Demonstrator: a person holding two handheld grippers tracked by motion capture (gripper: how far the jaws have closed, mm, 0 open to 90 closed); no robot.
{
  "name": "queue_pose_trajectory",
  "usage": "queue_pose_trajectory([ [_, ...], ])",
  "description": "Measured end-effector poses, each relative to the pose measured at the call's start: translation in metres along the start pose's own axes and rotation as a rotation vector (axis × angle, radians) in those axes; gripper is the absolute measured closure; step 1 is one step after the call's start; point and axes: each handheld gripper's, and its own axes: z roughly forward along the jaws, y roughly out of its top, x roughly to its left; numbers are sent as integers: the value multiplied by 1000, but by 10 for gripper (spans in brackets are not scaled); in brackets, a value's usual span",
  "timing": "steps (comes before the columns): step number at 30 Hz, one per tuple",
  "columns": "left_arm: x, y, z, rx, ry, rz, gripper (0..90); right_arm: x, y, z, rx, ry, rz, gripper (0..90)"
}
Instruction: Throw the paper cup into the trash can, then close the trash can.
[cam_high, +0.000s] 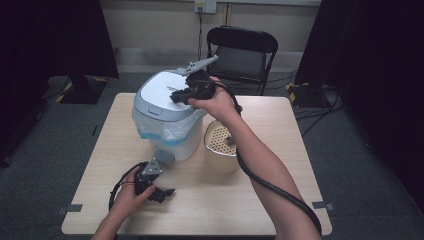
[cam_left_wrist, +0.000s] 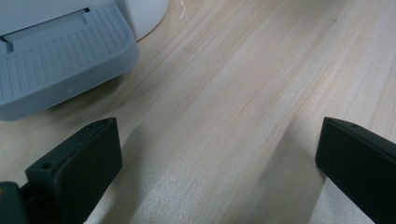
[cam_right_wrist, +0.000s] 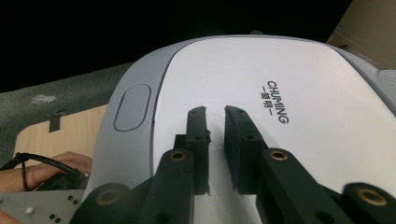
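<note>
A white bin with a grey-rimmed lid and a plastic liner stands at the back left of the table. My right gripper rests on the lid, its jaws shut with nothing between them. In the right gripper view its tips lie on the white lid beside the printed brand name. My left gripper lies low on the table near the front edge, pointing right, jaws open. In the left gripper view the jaws stand wide apart over bare wood, with the bin's grey foot pedal ahead to the left.
A beige round container with a perforated inside stands right of the bin, under my right forearm. The pedal juts from the bin's front. A black folding chair stands behind the wooden table.
</note>
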Motion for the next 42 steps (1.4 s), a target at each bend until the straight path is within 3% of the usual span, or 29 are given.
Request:
queue_pose_trajectory([
  [4,0,0,0,4,1,5,0,2,2,-1,22,-20,-28,732],
  [13,0,0,0,4,1,5,0,1,3,-3,31,-42,-17,633],
  [19,0,0,0,3,1,4,0,4,6,-5,23,-47,-13,517],
  [29,0,0,0,3,1,4,0,6,4,-23,25,-67,-14,332],
  [42,0,0,0,1,4,8,0,6,-5,-42,2,-86,7,229],
])
